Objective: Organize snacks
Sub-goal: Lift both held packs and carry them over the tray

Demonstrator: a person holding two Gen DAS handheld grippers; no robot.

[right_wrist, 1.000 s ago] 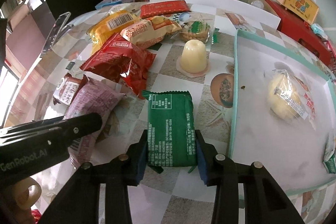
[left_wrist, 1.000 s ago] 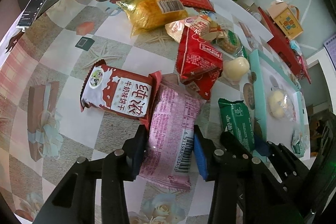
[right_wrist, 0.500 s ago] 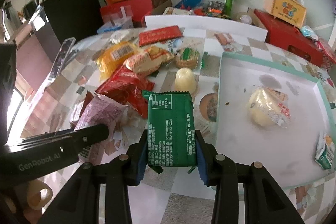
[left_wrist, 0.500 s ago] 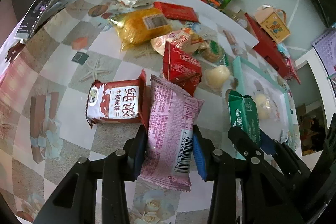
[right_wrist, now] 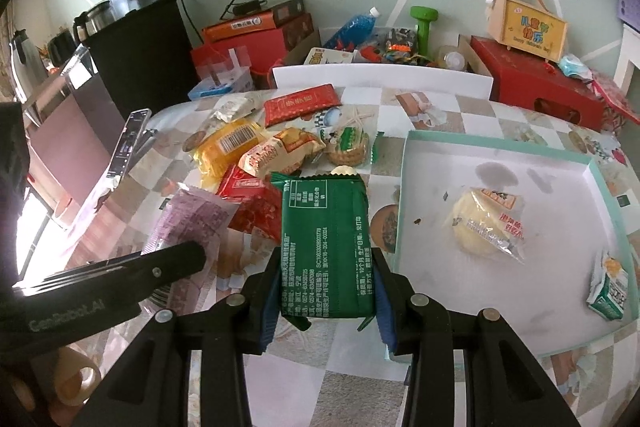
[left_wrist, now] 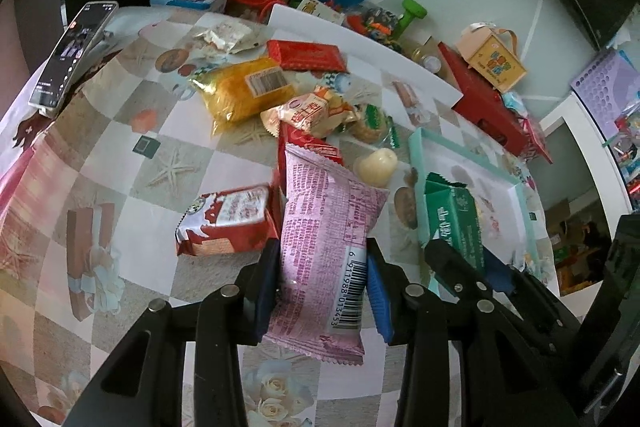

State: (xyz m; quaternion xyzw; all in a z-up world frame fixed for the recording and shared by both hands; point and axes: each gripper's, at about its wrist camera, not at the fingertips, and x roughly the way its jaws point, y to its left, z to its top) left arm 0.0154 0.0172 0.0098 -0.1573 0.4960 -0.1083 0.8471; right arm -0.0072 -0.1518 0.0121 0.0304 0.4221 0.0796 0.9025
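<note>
My left gripper is shut on a pink snack packet and holds it above the table. My right gripper is shut on a green snack packet, also lifted; this packet also shows in the left wrist view. The teal-rimmed white tray lies right of the green packet and holds a wrapped yellow cake and a small green-white packet. The pink packet also shows at the left of the right wrist view.
Loose snacks lie on the checked tablecloth: a red-white packet, a red packet, a yellow packet, a jelly cup, a flat red packet. A phone stands at left. Boxes crowd the back.
Both grippers have risen with their packets, lifting the pink and green packets off the table. The views now look from higher up, over more of the room.
</note>
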